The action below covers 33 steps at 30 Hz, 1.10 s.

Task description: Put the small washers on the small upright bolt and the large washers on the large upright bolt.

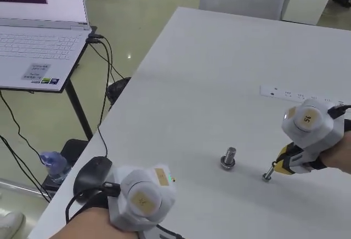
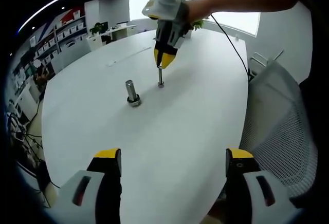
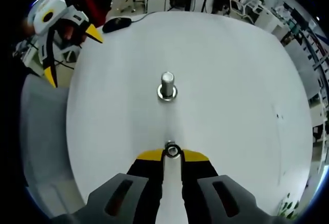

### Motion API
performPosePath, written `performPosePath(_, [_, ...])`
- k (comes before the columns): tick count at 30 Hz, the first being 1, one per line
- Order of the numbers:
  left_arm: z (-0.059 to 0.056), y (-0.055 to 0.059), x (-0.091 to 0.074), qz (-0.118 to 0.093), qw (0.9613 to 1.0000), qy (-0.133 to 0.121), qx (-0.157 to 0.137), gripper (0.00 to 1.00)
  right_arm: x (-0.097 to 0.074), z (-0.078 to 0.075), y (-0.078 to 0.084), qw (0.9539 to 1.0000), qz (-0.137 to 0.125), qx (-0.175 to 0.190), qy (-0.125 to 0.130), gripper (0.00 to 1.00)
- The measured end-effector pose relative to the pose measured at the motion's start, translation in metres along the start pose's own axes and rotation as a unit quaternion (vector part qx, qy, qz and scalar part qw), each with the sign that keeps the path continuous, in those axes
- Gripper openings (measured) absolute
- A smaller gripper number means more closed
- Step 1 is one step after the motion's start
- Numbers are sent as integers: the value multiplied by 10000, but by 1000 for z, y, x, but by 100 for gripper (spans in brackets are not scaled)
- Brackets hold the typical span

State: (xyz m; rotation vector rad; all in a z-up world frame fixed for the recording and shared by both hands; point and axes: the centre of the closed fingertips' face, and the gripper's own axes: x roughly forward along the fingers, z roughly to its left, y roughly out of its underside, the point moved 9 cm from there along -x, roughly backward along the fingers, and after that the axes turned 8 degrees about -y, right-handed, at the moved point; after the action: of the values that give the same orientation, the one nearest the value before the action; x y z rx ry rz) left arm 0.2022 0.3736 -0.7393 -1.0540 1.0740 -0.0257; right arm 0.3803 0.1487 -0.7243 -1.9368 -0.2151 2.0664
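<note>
The right gripper [image 1: 274, 168] hangs straight above the thin silver small upright bolt [image 1: 267, 175], which stands just right of the thick silver large upright bolt [image 1: 228, 158] on the white table [image 1: 219, 74]. Its jaws are pinched almost together and hold a small silver ring [image 3: 171, 149] at the bolt's tip (a washer, I judge, though possibly the bolt's own end). The bolt's axis is vertical, so the drop should run straight down. The left gripper [image 2: 173, 154], near left and well apart, gapes wide with nothing in it.

White table [image 1: 208, 74], silvery large bolt [image 1: 228, 158]

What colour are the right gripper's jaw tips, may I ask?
Yellow, on the right gripper; clearest in its own view.
</note>
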Motion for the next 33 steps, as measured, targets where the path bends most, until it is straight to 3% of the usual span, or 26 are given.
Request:
performPosePath(9, [4,-1,0,-112,9999,-27,-72,84,9,-2,1,9999,134,-57,-74,13])
performPosePath(21, [4,3,2,-49,10000,-12,-81,82,29,-9,5,9991,363,-189,-137,13])
performPosePath(33, [6,3,4,-132,9997,-52,-176,82,43,-14,7,9984,487,-186,-227,13])
